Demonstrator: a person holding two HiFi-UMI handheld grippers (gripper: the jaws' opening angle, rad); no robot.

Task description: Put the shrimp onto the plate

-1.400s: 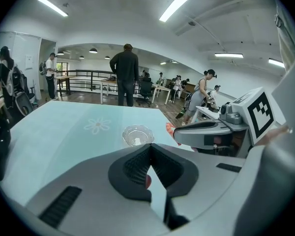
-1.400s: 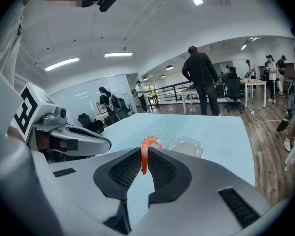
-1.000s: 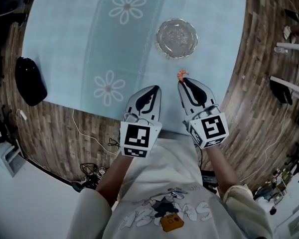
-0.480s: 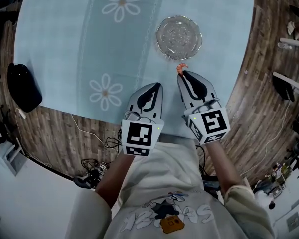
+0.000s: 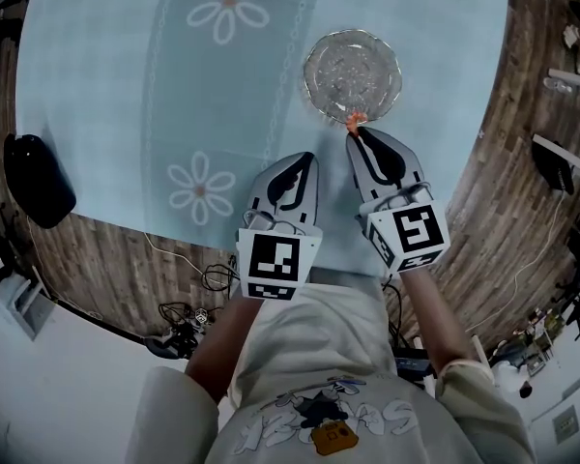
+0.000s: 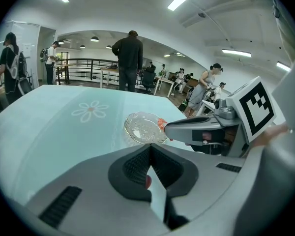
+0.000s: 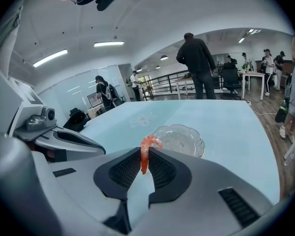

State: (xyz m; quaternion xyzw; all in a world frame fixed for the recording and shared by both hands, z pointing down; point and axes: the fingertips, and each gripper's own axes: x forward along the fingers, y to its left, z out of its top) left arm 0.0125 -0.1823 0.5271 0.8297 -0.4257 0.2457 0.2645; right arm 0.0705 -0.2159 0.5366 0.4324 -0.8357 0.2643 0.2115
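Our right gripper (image 7: 143, 165) pinches the shrimp (image 7: 146, 150) at the near rim of the plate (image 7: 188, 137) — left gripper (image 6: 148, 157) closed beside it — so we should reach farther over the middle, lower, then part the jaws gently.

Orange shrimp (image 7: 144, 157), clear glass plate (image 5: 353, 61), pale blue tablecloth (image 5: 106, 95) with white flowers

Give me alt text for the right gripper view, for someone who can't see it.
The right gripper pinches an orange shrimp between its jaws, with a clear plate just beyond on a pale blue tablecloth. The left gripper shows at left; people stand behind.
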